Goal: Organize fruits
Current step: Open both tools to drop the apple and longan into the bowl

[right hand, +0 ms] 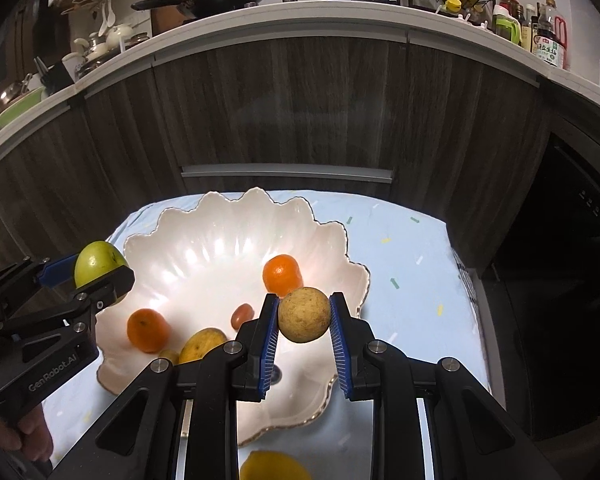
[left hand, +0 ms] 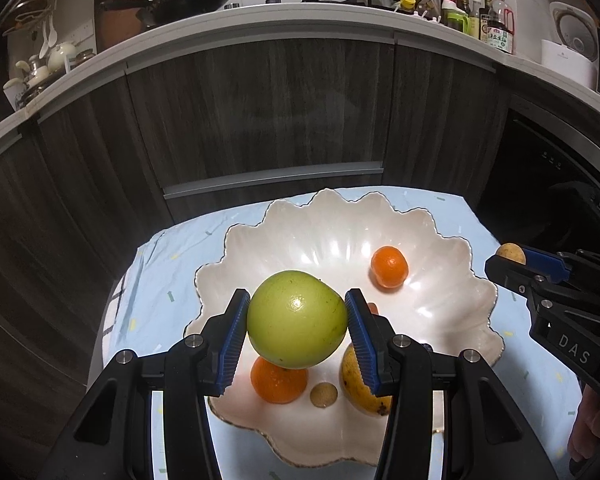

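The left claw [left hand: 296, 330] grips a green apple [left hand: 296, 318] mid-frame; the right claw [right hand: 304, 318] clamps a tan round fruit [right hand: 304, 314]; below, a scalloped white bowl [left hand: 332, 240] sits on the pale-blue surface [left hand: 172, 272]; dark cabinets [left hand: 260, 112] fill the upper frame.

The right gripper [left hand: 512, 258] carried the white letters "DAS" on its black body in the left wrist view. The left gripper [right hand: 100, 270] carried "GenRobot.AI" on its body in the right wrist view. A sauce bottle [left hand: 500, 26] on the worktop [left hand: 300, 16] bore a label with characters too small to read.
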Action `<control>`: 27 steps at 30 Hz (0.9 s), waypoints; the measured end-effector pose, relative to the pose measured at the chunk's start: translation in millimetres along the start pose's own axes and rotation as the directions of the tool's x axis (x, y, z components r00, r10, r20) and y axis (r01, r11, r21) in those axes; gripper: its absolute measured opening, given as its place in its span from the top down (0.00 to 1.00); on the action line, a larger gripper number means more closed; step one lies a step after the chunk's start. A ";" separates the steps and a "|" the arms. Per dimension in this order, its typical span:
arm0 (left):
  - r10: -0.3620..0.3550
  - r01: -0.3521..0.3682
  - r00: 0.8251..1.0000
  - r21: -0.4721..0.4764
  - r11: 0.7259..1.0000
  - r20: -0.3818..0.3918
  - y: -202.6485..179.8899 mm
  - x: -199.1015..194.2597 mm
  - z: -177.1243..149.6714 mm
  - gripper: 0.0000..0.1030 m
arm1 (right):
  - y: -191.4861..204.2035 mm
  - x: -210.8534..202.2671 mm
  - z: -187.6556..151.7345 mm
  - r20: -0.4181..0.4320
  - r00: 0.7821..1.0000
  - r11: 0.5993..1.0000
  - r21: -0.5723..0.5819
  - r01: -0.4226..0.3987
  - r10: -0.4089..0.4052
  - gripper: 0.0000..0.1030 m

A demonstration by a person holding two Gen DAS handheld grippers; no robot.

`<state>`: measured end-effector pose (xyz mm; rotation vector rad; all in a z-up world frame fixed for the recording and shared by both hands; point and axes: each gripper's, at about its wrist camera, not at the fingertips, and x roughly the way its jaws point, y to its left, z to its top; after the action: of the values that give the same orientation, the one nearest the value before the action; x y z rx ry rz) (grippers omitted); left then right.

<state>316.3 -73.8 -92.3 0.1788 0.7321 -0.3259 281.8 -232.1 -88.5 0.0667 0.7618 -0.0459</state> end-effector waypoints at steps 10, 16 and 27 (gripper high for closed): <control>0.006 -0.007 0.999 -0.019 1.000 -0.043 7.9 23.7 2.7 0.53 | -1.8 22.8 4.2 -0.063 0.998 1.000 0.028 0.006 -0.004 0.75; 0.009 -0.011 0.998 -0.034 0.999 -0.064 11.8 29.5 0.3 0.53 | -1.3 34.5 3.1 -0.111 0.994 1.000 0.031 0.004 0.000 0.74; 0.017 -0.022 0.994 -0.047 0.999 -0.106 14.0 34.8 -5.7 0.31 | 2.3 29.0 1.2 -0.096 0.994 0.999 0.004 0.054 -0.054 0.51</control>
<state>341.9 -67.0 -119.4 0.1583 0.8414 -0.2818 303.8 -230.3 -107.5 0.0550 0.8595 -0.0973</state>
